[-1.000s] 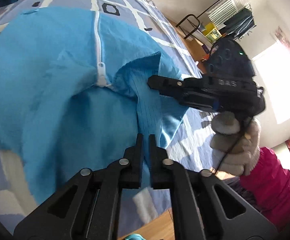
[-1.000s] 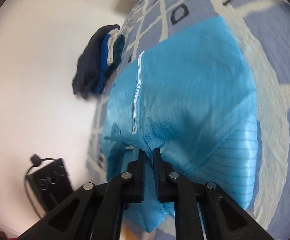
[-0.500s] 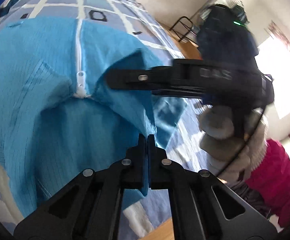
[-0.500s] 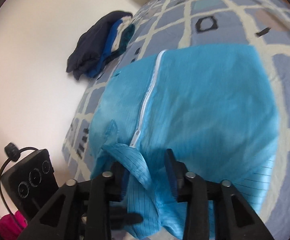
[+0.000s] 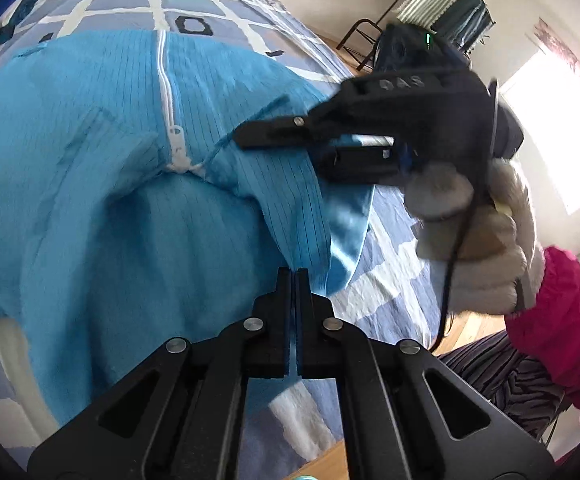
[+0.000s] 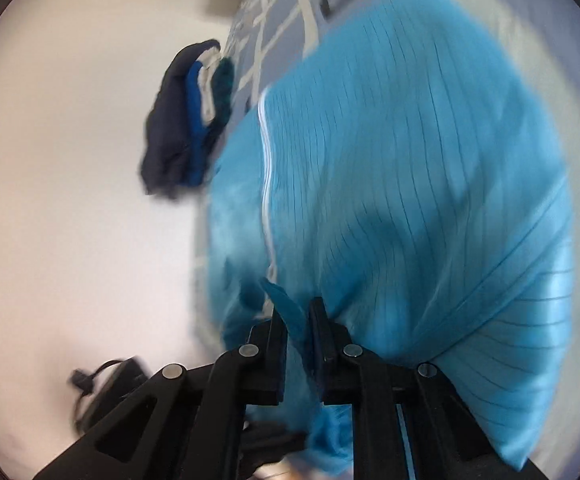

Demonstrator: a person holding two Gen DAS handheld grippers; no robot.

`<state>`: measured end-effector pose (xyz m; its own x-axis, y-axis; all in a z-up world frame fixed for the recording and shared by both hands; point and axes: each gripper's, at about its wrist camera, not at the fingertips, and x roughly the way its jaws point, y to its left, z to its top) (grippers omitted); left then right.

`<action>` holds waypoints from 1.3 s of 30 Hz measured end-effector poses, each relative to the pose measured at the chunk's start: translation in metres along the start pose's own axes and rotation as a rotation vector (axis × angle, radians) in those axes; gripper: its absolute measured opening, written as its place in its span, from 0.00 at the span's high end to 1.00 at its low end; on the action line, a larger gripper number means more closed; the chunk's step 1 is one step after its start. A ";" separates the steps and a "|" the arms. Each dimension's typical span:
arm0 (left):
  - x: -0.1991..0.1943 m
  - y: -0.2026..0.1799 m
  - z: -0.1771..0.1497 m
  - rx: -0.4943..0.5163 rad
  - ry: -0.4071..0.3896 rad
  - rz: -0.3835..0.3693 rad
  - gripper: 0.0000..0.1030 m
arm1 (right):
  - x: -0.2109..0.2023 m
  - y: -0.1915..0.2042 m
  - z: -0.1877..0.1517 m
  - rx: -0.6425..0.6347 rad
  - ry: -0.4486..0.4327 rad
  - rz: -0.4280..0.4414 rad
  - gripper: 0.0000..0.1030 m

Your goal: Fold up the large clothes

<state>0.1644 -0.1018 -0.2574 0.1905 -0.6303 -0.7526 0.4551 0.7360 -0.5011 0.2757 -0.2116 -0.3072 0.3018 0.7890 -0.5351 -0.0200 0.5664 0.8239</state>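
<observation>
Since the earlier frame, right gripper (image 6: 299, 316) had opened, then been closing on a collar flap of the blue jacket (image 5: 90, 184) (spread on the bed (image 5: 218, 4), frame centre). Left gripper (image 5: 294, 276) was clamped on its hem. Risk: the thin right-hand pinch slipping, collapsing the fold.

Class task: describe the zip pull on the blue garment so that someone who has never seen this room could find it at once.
Start at the bed with the blue-and-white checked cover, where a bright blue garment lies spread. A white zip runs down its middle. The zip pull hangs at the zip's near end, just above the collar opening: a small white tab, the only hard piece on the blue cloth.
</observation>
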 end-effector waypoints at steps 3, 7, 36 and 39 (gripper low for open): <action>-0.006 0.000 -0.001 -0.008 0.024 -0.024 1.00 | -0.012 0.036 0.000 -0.210 -0.075 -0.266 0.85; -0.041 0.005 0.004 -0.012 -0.050 -0.032 1.00 | -0.041 0.057 -0.006 -0.265 -0.161 -0.283 0.73; -0.106 0.191 0.020 -0.533 -0.223 0.116 0.48 | -0.109 -0.007 -0.067 -0.008 -0.288 -0.345 0.37; -0.101 0.208 0.025 -0.602 -0.235 0.071 0.48 | -0.105 -0.019 -0.062 0.027 -0.290 -0.289 0.39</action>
<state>0.2620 0.1083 -0.2750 0.4188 -0.5622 -0.7131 -0.1198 0.7442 -0.6571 0.1858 -0.2904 -0.2780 0.5473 0.4967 -0.6736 0.1290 0.7452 0.6542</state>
